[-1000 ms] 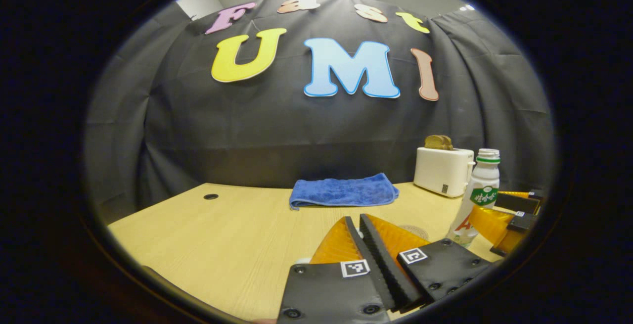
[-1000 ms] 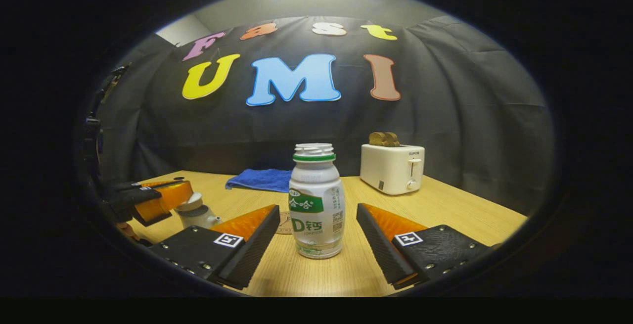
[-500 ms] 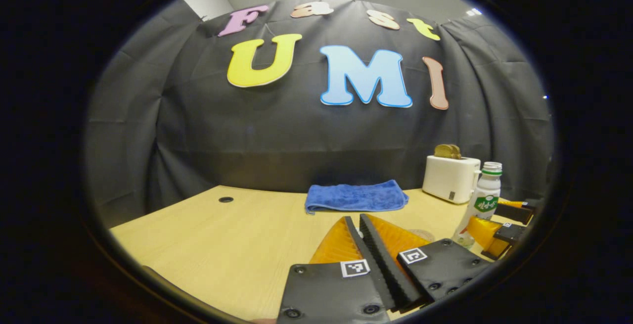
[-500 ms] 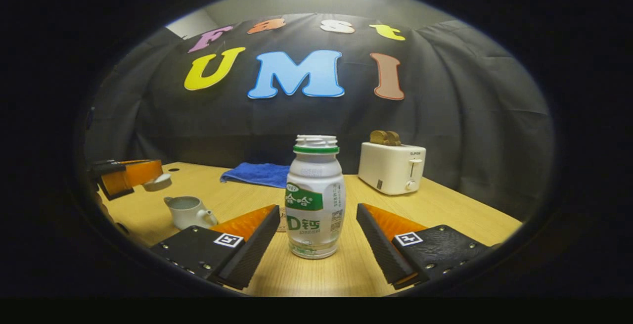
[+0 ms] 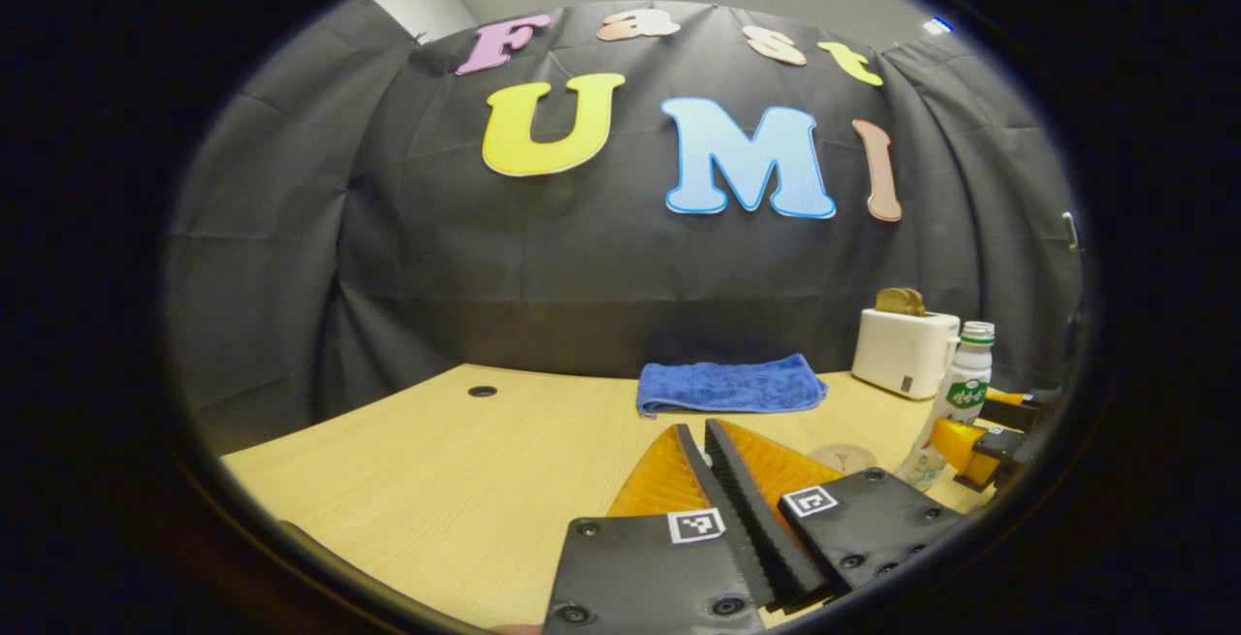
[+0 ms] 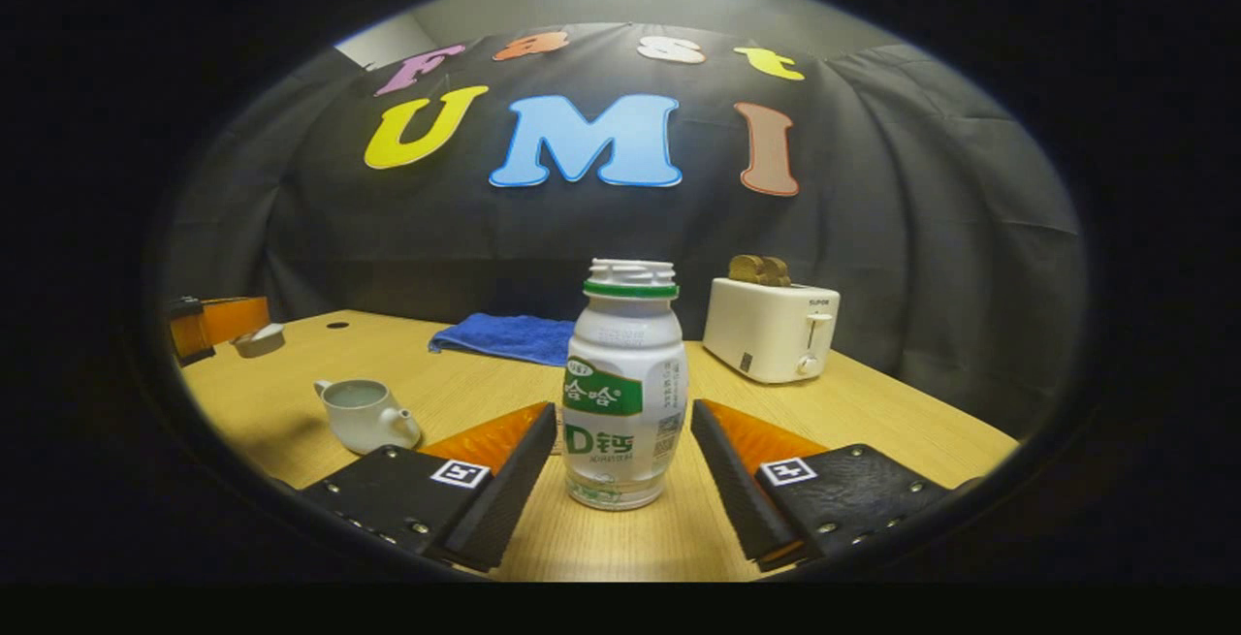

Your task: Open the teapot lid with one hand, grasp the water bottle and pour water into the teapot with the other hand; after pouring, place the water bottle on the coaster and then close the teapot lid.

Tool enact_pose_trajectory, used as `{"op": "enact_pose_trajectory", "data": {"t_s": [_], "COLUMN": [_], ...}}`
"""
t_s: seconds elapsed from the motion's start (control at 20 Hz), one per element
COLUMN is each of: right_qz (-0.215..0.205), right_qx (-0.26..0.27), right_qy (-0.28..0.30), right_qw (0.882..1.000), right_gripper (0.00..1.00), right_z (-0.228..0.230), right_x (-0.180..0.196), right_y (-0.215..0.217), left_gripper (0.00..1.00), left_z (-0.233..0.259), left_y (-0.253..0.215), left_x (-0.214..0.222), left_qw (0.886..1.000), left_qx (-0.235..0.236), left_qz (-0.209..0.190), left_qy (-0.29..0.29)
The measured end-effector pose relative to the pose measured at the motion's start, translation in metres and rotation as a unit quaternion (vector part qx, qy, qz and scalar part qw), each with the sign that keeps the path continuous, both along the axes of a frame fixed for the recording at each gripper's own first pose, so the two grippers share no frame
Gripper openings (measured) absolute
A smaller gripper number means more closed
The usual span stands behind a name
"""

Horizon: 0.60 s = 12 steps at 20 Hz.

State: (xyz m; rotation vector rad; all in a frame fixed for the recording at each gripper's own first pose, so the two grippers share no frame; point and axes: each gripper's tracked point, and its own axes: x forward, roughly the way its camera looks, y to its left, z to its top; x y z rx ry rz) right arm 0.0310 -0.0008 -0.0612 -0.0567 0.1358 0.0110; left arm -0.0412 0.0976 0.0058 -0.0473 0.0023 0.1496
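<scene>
The bottle (image 6: 623, 385) stands upright between the right gripper's (image 6: 620, 456) open fingers, untouched; the left gripper (image 5: 706, 446) pinches the lid (image 6: 259, 338).

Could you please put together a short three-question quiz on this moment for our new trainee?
1. True or false: the teapot has its lid on.
2. Where does the water bottle stand relative to the right gripper?
A. Upright between its open fingers
B. Lying on the blue towel
C. On top of the toaster
3. Fill in: the left gripper holds the teapot's ____ up, away from the pot.

Key:
1. False: the pot is open.
2. A: the bottle stands on the table; whether the fingers touch it cannot be told.
3. lid
</scene>
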Motion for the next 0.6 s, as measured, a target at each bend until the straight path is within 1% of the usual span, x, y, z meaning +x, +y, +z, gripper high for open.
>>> {"op": "enact_pose_trajectory", "data": {"t_s": [0.05,0.1,0.15,0.35,0.6], "right_qz": [0.003,0.002,0.002,0.003,0.007], "right_qx": [0.004,0.008,0.012,0.013,0.006], "right_qy": [0.007,0.012,0.015,0.017,0.015], "right_qw": [1.000,1.000,1.000,1.000,1.000], "right_gripper": [0.84,0.84,0.78,0.73,0.74], "right_z": [-0.004,-0.006,-0.008,-0.008,-0.008], "right_x": [0.001,0.002,0.003,0.002,0.003], "right_y": [0.001,0.001,-0.001,0.000,-0.001], "left_gripper": [0.09,0.09,0.09,0.09,0.09], "left_z": [0.000,-0.001,-0.001,-0.005,-0.009], "left_y": [0.002,0.005,0.007,0.015,0.021], "left_x": [-0.001,-0.003,-0.004,-0.007,-0.008], "left_qw": [1.000,1.000,1.000,1.000,1.000], "left_qx": [-0.001,-0.002,-0.002,-0.006,-0.012], "left_qz": [0.002,0.003,0.005,0.007,0.007], "left_qy": [0.000,0.000,0.000,0.002,0.004]}}
